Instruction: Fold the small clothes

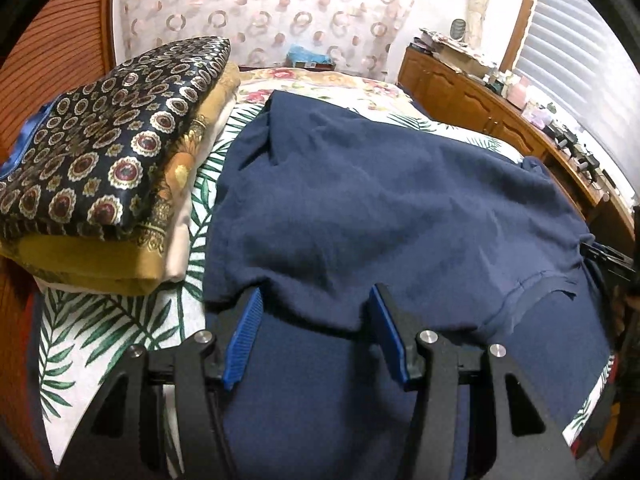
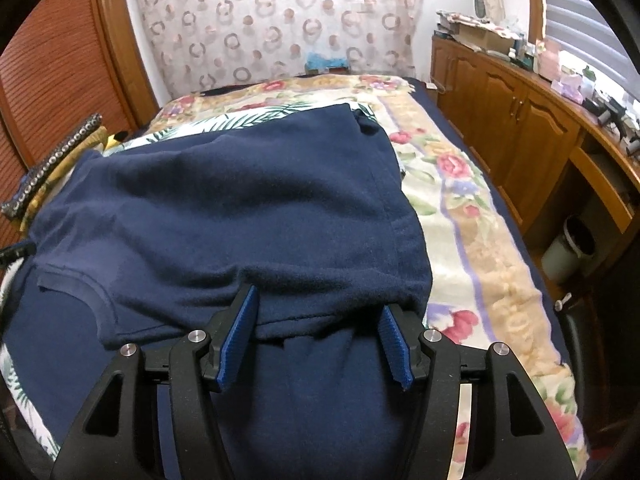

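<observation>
Both claws, left claw [image 1: 316, 300] and right claw [image 2: 318, 300], sit level, spread, fingertips under the navy shirt's [image 1: 380, 200] fold.

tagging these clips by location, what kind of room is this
Most likely a home bedroom. A navy garment is spread over a bed with a floral blanket, folded clothes are stacked beside it, and a wooden cabinet runs under a blinded window.
</observation>
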`<action>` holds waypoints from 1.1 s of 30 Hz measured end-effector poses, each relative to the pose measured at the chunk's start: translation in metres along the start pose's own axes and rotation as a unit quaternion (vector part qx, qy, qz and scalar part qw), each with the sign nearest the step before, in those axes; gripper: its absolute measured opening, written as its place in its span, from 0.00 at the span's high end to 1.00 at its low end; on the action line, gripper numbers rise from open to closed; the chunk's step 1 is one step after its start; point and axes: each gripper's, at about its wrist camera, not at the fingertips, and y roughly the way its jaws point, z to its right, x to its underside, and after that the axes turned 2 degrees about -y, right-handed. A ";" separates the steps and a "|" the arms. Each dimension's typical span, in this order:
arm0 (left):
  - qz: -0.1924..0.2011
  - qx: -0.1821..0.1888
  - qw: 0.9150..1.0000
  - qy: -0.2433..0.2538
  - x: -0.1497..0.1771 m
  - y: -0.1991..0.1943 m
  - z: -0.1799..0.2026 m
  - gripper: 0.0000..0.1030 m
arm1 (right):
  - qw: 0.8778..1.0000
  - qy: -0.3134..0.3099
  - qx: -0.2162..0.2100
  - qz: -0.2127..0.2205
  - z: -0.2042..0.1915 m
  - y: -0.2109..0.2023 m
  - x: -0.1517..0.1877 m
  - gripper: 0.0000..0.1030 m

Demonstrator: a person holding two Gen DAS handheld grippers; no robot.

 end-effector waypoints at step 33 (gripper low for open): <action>0.141 0.037 0.989 0.025 0.024 -0.108 0.009 0.99 | 0.989 -0.029 -0.021 0.141 -0.005 -0.118 -0.009 1.00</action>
